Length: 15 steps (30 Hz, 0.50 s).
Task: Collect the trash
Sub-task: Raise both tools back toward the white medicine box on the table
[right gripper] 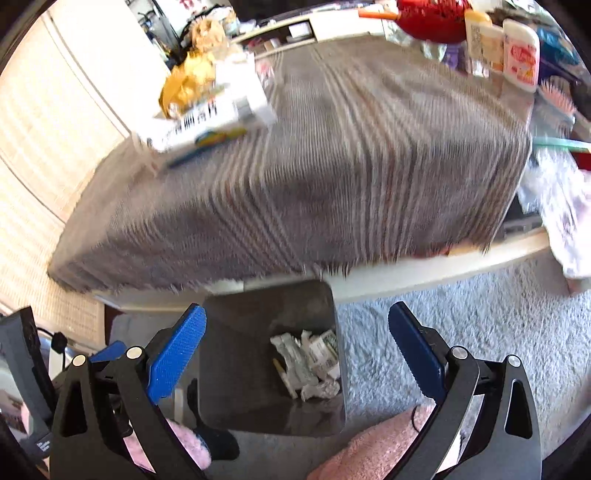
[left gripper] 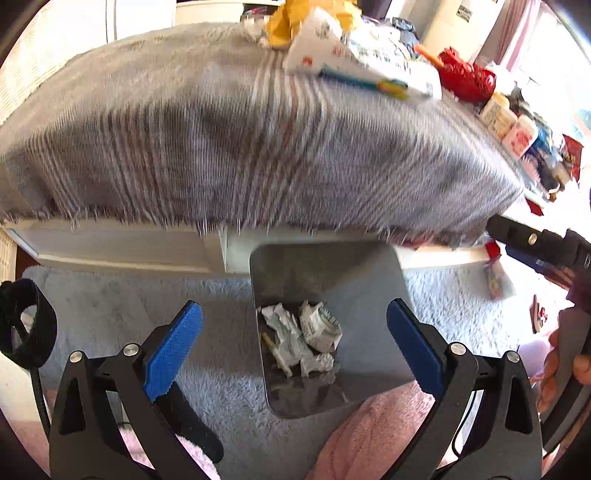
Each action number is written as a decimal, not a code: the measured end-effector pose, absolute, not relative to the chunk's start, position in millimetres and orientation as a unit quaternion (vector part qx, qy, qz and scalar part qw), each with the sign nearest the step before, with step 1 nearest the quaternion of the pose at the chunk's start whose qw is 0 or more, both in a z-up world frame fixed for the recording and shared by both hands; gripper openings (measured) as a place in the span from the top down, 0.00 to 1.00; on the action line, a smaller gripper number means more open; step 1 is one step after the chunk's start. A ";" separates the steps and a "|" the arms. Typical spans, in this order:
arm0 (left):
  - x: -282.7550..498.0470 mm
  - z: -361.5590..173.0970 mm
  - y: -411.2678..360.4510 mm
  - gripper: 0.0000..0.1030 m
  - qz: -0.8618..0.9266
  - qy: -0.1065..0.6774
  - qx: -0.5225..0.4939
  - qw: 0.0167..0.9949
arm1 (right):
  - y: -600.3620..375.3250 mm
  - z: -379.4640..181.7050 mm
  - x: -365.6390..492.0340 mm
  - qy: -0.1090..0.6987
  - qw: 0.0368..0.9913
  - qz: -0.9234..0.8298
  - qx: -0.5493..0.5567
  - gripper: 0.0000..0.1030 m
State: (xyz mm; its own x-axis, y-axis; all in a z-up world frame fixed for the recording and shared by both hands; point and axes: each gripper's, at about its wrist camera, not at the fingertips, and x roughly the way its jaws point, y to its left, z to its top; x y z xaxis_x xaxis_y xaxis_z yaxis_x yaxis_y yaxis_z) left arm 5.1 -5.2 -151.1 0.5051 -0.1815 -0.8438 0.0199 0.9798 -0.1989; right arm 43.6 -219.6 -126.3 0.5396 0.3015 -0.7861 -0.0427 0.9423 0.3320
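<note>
Both my pairs of blue-padded fingers stand wide with nothing between them: the left gripper (left gripper: 294, 347) and the right gripper (right gripper: 297, 349) both hang over the dark grey square-mouthed plastic bin (left gripper: 325, 266) on the pale grey shaggy carpet (left gripper: 110, 306). The trash gathered so far, crumpled white paper scraps (left gripper: 303, 339) and a small pale stick (left gripper: 277, 354), lies at the bottom of that bin, in both views.

More trash seems to wait on the desk under the grey striped woven cloth (left gripper: 221, 140): a flattened white printed cardboard box (left gripper: 351, 62) with crumpled yellow paper (left gripper: 291, 18) behind it, at the far edge. The frames are smeared there, so I cannot say for sure how the box lies or whether it rests on the yellow paper.

What could go wrong from here, as I judge it:

- Reaching across, a finger could snag the loose cloth and drag it, pulling the box off the far side.
- The box is broad and flat; gripped at one corner it may pivot and slip out over the carpet instead of the bin.
- The red crumpled bag (left gripper: 467, 77) and the white labelled bottles (left gripper: 517, 133) stand near my right-hand path; a careless sweep could topple them.
- With both grippers this close together, they may knock each other
</note>
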 end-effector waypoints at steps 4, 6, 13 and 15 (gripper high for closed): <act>28.7 -118.6 -3.8 0.08 -0.053 0.468 -0.064 0.880 | -222.2 -91.1 70.7 0.437 0.883 0.102 0.137 0.03; 44.1 -101.0 -2.3 0.08 -0.052 0.456 -0.061 0.886 | -222.5 -76.1 83.8 0.422 0.890 0.105 0.138 0.03; 100.8 -48.4 4.0 0.08 -0.039 0.410 -0.038 0.911 | -206.9 -34.4 145.5 0.399 0.905 0.108 0.102 0.03; 117.5 -40.9 3.8 0.08 -0.037 0.405 -0.033 0.913 | -201.5 -28.1 163.4 0.400 0.906 0.106 0.092 0.03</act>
